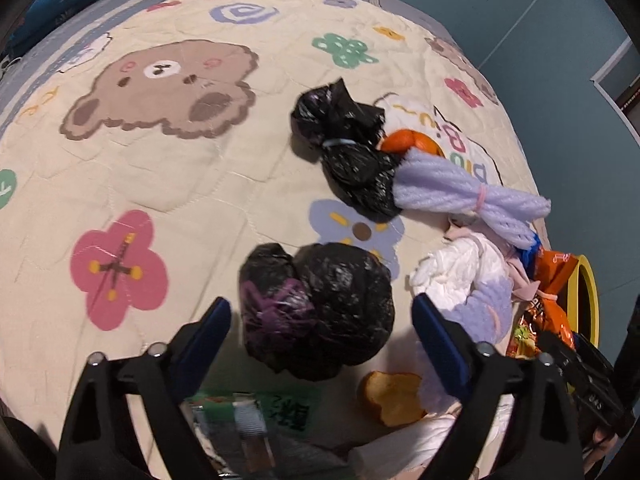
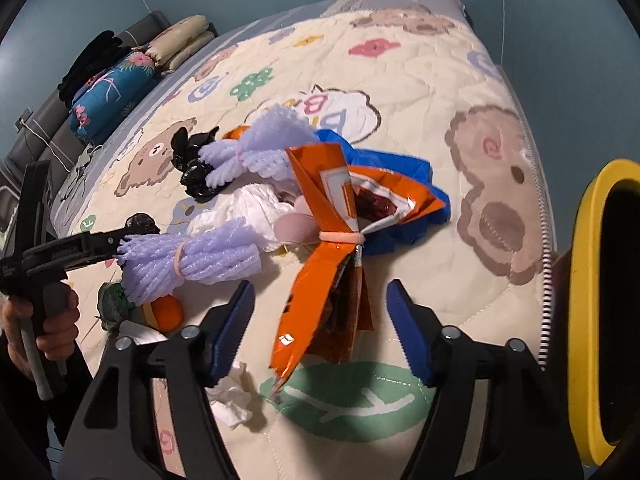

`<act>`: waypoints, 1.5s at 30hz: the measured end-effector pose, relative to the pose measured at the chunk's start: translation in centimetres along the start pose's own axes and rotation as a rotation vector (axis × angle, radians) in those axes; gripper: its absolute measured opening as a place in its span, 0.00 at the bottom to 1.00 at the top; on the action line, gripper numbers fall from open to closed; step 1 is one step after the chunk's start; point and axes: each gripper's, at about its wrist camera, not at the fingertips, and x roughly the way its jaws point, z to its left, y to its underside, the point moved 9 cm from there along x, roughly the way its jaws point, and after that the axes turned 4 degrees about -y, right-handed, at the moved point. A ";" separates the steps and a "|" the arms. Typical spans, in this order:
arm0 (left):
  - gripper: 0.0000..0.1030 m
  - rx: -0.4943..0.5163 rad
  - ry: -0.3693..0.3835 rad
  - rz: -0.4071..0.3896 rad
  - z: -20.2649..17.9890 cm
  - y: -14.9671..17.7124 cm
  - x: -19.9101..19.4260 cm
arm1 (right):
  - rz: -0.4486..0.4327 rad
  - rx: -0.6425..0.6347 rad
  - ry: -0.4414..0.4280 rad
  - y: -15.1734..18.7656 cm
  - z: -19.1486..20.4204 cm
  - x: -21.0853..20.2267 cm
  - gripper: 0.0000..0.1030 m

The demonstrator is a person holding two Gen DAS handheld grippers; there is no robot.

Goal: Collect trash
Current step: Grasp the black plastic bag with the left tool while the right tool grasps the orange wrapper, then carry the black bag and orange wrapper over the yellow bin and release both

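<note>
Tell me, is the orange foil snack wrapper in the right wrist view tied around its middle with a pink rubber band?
Yes, a pink rubber band cinches the orange foil snack wrapper at its middle, pinching it into a bow shape.

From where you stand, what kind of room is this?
Most likely a bedroom: the trash lies on a bed under a cartoon bear quilt, with stacked pillows and a folded floral blanket by a padded headboard.

Snack wrapper (image 2: 344, 240) lies on the quilt (image 2: 420, 92), bin (image 2: 580, 300) right
</note>
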 end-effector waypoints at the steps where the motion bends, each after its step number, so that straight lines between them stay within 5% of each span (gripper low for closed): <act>1: 0.74 0.000 0.005 0.005 -0.1 0.1 0.2 | 0.012 0.012 -0.008 0.1 -0.2 0.4 0.52; 5: 0.56 -0.004 0.042 0.006 -0.4 0.0 1.0 | 0.045 0.025 -0.020 0.4 -0.5 1.3 0.34; 11: 0.48 -0.017 0.128 -0.011 -0.9 0.0 0.4 | 0.030 0.061 -0.086 0.5 -0.7 1.0 0.19; 22: 0.47 -0.061 0.203 -0.100 -0.4 0.0 -4.3 | -0.113 -0.015 -0.225 -0.4 1.7 -3.0 0.15; 33: 0.47 -0.044 0.161 -0.217 0.9 0.9 -9.8 | -0.106 -0.013 -0.274 -0.2 2.7 -4.6 0.15; 45: 0.47 0.103 0.151 -0.367 -4.1 1.0 -16.2 | -0.166 -0.007 -0.284 0.0 3.4 -10.6 0.15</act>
